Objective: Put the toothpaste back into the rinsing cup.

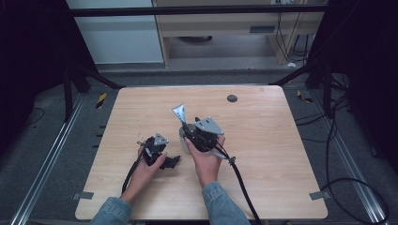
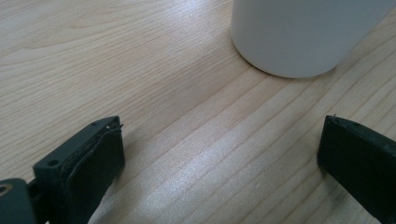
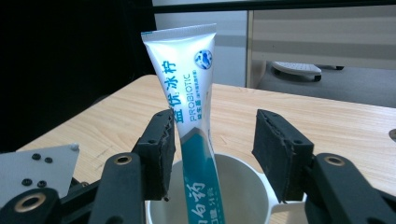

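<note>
We see a toothpaste tube (image 3: 187, 107) standing tilted in a white cup (image 3: 243, 196) on the wood surface (image 1: 263, 140), crimped end up. Right hand-held gripper (image 3: 212, 149) hovers over the cup, jaws apart w/ the tube between them, leaning against one pad; grip released. Left hand-held gripper (image 2: 219, 158) sits low beside the cup, jaws wide, nothing between.

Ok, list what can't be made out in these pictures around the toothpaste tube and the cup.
- Toothpaste tube: its lower end is cut off by the bottom edge of the right gripper view; in the high view the right gripper covers it.
- White cup: its base is out of frame there, and its top is cut off in the left gripper view.
- Small print on the tube: too fine to read.
- Dark round spot on the table: too small to identify.
</note>
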